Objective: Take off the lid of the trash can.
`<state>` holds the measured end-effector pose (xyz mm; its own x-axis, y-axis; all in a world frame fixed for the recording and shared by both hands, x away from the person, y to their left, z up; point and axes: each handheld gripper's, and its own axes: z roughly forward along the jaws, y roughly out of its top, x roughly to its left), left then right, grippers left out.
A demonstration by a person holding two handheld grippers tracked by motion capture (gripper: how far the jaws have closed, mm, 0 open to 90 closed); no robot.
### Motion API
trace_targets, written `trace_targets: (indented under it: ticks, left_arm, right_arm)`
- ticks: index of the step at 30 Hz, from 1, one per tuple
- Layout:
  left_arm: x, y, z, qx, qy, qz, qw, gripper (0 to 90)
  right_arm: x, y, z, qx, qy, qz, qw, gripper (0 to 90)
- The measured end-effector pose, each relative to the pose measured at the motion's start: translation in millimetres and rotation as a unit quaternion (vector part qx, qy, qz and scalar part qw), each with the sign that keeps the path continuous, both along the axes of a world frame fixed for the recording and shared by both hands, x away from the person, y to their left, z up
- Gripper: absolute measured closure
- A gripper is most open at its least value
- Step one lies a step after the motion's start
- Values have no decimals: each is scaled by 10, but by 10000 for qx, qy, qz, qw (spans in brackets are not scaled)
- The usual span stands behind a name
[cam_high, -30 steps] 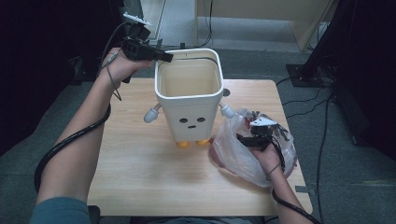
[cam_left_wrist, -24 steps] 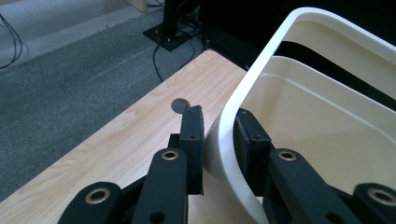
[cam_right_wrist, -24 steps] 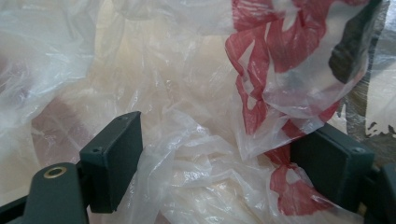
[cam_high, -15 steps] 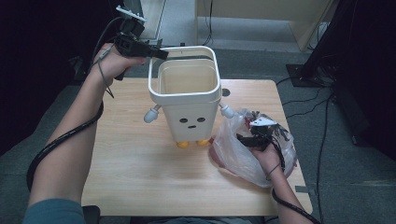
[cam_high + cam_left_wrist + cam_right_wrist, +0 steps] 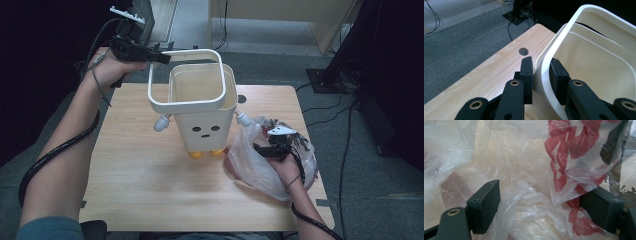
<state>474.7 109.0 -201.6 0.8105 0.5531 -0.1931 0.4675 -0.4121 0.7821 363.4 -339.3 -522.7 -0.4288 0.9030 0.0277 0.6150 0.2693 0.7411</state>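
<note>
Work in hand: lifting the white rim ring off the cream bin, seemingly so the plastic bag can go in as a liner.
Left hand-held gripper: clamped on the ring's back left corner, one jaw outside the band and one inside, as the left gripper view shows at. A grip on the corner gives purchase on a thin band.
Ring: raised and tilted, its gripped side high and pulled toward the left, its far right part close to the bin's top edge; whether it touches there I cannot tell.
Bin: upright on the table, near the back middle, with a small face, two knob arms and orange feet toward the person.
Right hand-held gripper: resting in the crumpled bag right of the bin, jaws apart with loose film between them, not pinched; probably waiting.
Bag: clear with red print, heaped at the table's right edge, touching or almost touching the bin's foot.
Judgement: the ring must come fully free before the bag goes in.
</note>
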Motion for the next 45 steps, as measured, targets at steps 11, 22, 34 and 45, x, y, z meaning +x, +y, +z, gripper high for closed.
trace_targets:
  ticks: [11, 22, 34, 45]
  left_arm:
    - [-42, 184, -27, 28, 58, 32, 10000, 756]
    - [-112, 348, -14, 1, -7, 86, 10000, 756]
    - [-170, 548, -48, -44, 76, 154, 9998, 755]
    - [-234, 721, -57, -45, 78, 208, 9997, 756]
  right_arm:
    - [0, 0, 0, 0, -1, 0, 10000, 195]
    - [0, 0, 0, -1, -1, 1, 10000, 195]
    - [0, 0, 0, -1, -1, 0, 10000, 195]
    - [0, 0, 0, -1, -1, 0, 10000, 195]
